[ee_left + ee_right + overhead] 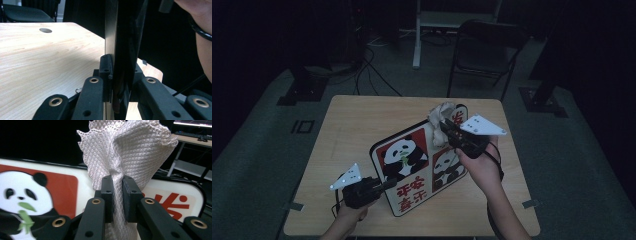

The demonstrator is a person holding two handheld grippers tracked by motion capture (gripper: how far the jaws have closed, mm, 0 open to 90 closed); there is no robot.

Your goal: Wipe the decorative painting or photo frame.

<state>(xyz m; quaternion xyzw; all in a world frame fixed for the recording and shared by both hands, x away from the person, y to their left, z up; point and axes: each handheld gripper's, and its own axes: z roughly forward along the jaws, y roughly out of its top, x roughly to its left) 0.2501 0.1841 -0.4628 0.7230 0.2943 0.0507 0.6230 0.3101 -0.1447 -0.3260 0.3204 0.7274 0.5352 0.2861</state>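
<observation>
We see a light wooden table with a person's two hands coming in from the near edge, each holding a black two-jaw gripper. The left gripper sits near the table's front left part, and its jaws are clamped on the lower left edge of a panda board, a flat panel with a black rim, red fields, two pandas and red characters. In the left gripper view the board stands edge-on and upright between the two pads, which press on it from either side, so the board is held raised off the tabletop on its near side and leans back towards the far right of the table.

The right gripper hovers over the upper right part of the board, with its grey three-cornered plate on top. Its jaws are narrow and pinch a white cloth, which bunches up above the board's top corner. In the right gripper view the cloth shows a fine diamond weave; it is squeezed into a thin neck between the pads and fans out wide above them. Behind it we see the board's face, a panda with green bamboo to the left and a red character to the right.

A dark folding chair stands on the floor beyond the table.
</observation>
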